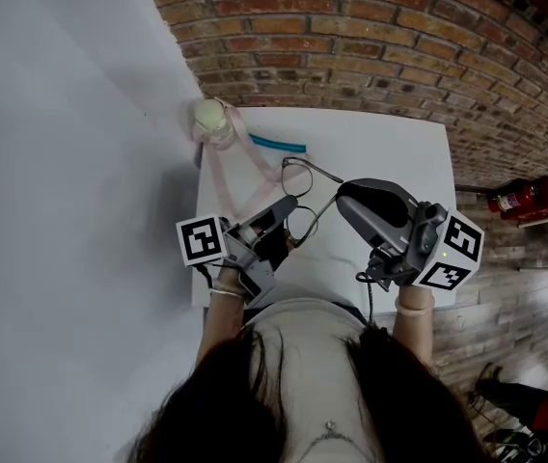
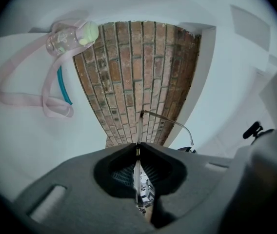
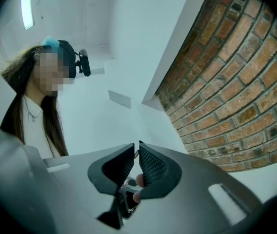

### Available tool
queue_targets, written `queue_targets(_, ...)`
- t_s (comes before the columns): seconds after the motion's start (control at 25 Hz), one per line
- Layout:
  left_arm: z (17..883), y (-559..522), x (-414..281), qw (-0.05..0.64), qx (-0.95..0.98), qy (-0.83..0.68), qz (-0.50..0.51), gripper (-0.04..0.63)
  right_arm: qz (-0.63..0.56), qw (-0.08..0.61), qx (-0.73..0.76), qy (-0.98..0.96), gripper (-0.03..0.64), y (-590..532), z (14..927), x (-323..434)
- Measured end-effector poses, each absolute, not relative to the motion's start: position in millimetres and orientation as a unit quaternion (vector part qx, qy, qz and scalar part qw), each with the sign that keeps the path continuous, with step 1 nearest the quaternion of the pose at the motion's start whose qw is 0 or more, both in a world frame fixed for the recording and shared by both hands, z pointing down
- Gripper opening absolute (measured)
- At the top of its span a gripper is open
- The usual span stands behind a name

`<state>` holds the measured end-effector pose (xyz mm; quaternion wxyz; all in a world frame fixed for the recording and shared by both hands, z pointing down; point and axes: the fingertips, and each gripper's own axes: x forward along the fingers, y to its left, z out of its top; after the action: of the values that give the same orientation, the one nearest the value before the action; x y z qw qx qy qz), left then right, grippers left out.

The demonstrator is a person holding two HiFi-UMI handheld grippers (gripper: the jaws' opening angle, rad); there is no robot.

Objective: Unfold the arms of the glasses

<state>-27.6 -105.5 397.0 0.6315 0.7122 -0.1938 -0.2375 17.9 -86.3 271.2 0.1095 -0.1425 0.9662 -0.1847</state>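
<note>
Thin wire-framed glasses (image 1: 298,199) hang in the air above the white table (image 1: 390,148), between my two grippers. My left gripper (image 1: 287,214) is shut on the frame. In the left gripper view the frame (image 2: 137,167) stands edge-on between the jaws (image 2: 137,147), and one arm (image 2: 170,123) sticks out to the right, swung away from the frame. My right gripper (image 1: 340,194) meets the tip of a glasses arm from the right. In the right gripper view its jaws (image 3: 136,152) are all but closed, with a thin dark bit pinched at the tips.
A small clear bottle with a pale cap (image 1: 211,120) (image 2: 72,37) and a pink strap (image 2: 11,84) lies at the table's far left corner, with a teal item (image 1: 279,145) beside it. Brick surface (image 1: 370,37) lies beyond the table, and a red object (image 1: 530,199) sits at the right.
</note>
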Motion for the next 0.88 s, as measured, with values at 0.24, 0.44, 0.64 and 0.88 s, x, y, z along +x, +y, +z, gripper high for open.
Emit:
queue_targets(0.24,400,-108,-36,0.631,0.707,-0.204,-0.247,0.026,-0.181,0.107,-0.139,0.968,0.037,-83,272,14)
queue_targets(0.44,400,-110,-40,0.63,0.703,-0.21,-0.254,0.026,-0.179,0.106,-0.133,0.969,0.037,-80,269,14)
queue_targets(0.64,403,-114,-46,0.631,0.697,-0.216,-0.265,0.026,-0.176,0.104,-0.126,0.971,0.037,-76,270,9)
queue_targets(0.88,408,-118,-52,0.638,0.682,-0.223,-0.279,0.026,-0.176,0.102,-0.122,0.972,0.035,-75,271,7)
